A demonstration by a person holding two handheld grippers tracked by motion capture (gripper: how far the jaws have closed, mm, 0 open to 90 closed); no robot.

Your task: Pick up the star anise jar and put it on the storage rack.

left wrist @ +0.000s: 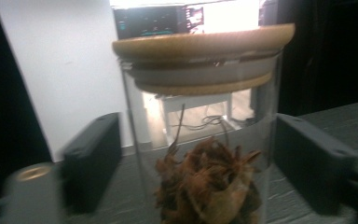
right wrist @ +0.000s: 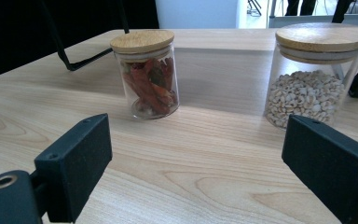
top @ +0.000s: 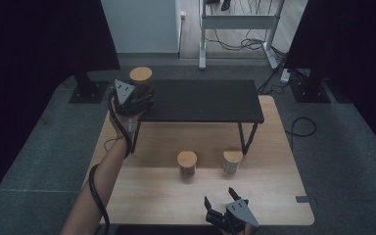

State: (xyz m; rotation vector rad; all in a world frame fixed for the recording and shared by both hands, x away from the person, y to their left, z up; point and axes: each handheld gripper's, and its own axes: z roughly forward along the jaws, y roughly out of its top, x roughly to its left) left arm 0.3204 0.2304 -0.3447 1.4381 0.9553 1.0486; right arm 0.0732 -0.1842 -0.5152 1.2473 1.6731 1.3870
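- Jars on the desk [top: 142,196]: one with reddish stuff [right wrist: 145,74], one with pale bits [right wrist: 318,77], nothing blocking them.
- Right gripper [top: 223,197] near the front edge, jaws wide, empty.
- Left gripper [top: 136,93] at the black shelf [top: 205,100], jaws either side of a third jar [left wrist: 204,126]; contact hard to tell, blurry.

Black shelf [top: 203,100], tan jar lids [right wrist: 142,41]

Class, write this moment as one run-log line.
left gripper: around jar of dried flowers on black shelf, grip unclear | right gripper: open over table | two jars on table
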